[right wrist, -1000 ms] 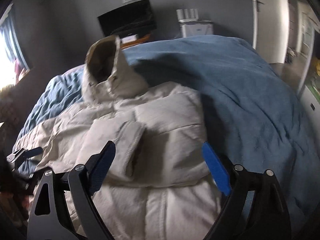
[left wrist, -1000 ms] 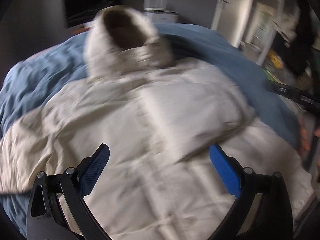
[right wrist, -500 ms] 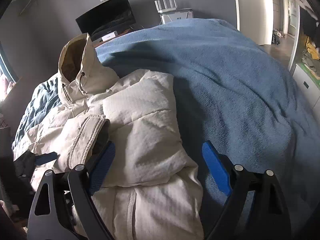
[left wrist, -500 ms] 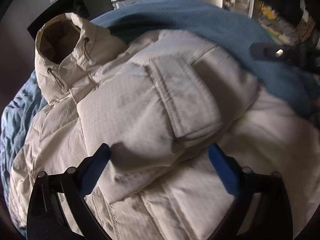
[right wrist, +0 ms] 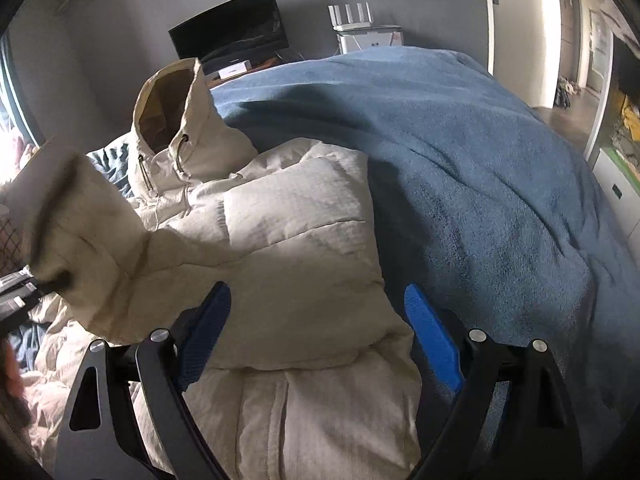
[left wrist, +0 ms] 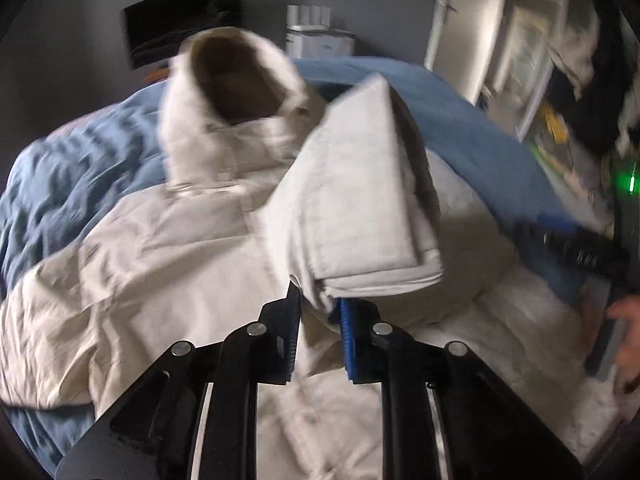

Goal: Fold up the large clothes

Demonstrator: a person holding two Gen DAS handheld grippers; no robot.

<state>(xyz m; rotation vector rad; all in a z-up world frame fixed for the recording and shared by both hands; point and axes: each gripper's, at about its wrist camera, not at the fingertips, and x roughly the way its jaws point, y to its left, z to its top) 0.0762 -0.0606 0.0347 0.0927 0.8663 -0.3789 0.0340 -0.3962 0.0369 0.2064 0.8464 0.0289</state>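
Observation:
A cream puffy hooded jacket [left wrist: 168,264] lies front-up on a blue blanket [left wrist: 68,176], hood [left wrist: 228,92] at the far end. My left gripper [left wrist: 318,320] is shut on the cuff of the jacket's sleeve [left wrist: 360,208] and holds it lifted above the jacket's chest. In the right wrist view the lifted sleeve [right wrist: 88,232] hangs at the left. My right gripper [right wrist: 316,320] is open and empty, just above the jacket's folded shoulder [right wrist: 296,240] near its right edge.
The blue blanket [right wrist: 480,168] covers the bed to the right of the jacket. A dark monitor [right wrist: 228,32] and a white router [right wrist: 360,20] stand by the grey wall behind. A doorway and cluttered shelves [left wrist: 560,120] are at the right.
My left gripper has shut on the sleeve cuff and lifted it off the jacket's chest. My right gripper has stayed open over the folded shoulder.

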